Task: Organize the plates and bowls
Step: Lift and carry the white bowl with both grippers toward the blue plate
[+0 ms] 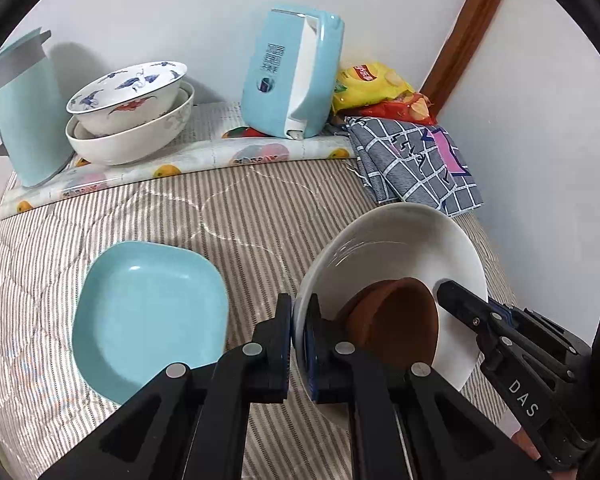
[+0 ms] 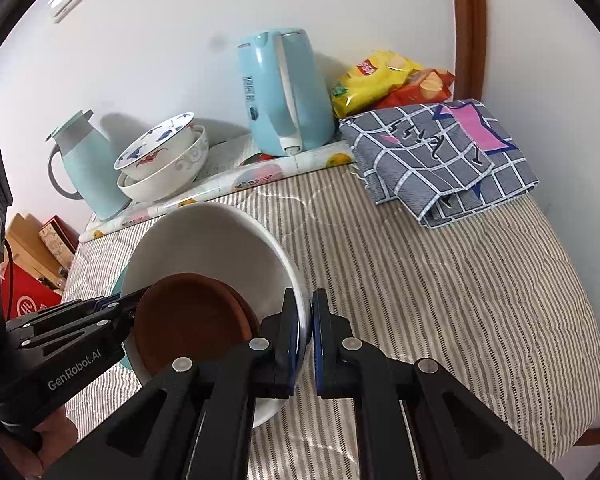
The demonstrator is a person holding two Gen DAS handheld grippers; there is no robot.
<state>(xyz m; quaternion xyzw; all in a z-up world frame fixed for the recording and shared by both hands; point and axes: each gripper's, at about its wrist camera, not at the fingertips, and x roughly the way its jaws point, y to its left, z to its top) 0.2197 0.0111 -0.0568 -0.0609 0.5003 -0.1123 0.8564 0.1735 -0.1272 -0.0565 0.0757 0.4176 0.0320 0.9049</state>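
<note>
A white bowl [image 1: 400,248] hangs above the striped cloth, held from both sides. My left gripper [image 1: 298,328] is shut on its left rim. My right gripper [image 2: 311,332] is shut on the white bowl [image 2: 204,236] at its right rim. Inside lie small brown dishes [image 1: 396,320], stacked and leaning; the brown dishes [image 2: 192,320] tilt toward me. A light blue square plate [image 1: 148,316] rests on the cloth to the left, below the bowl's level. Two patterned bowls [image 1: 128,108], stacked, stand at the back left; those patterned bowls [image 2: 164,160] lean slightly.
At the back stand a light blue jug [image 1: 28,108], a blue kettle [image 1: 292,72] on a fruit-print mat [image 1: 220,152], snack bags [image 1: 376,88] and a folded checked cloth [image 1: 416,160]. The wall and a wooden door frame [image 2: 468,28] close the back. Boxes [image 2: 32,272] sit beyond the left edge.
</note>
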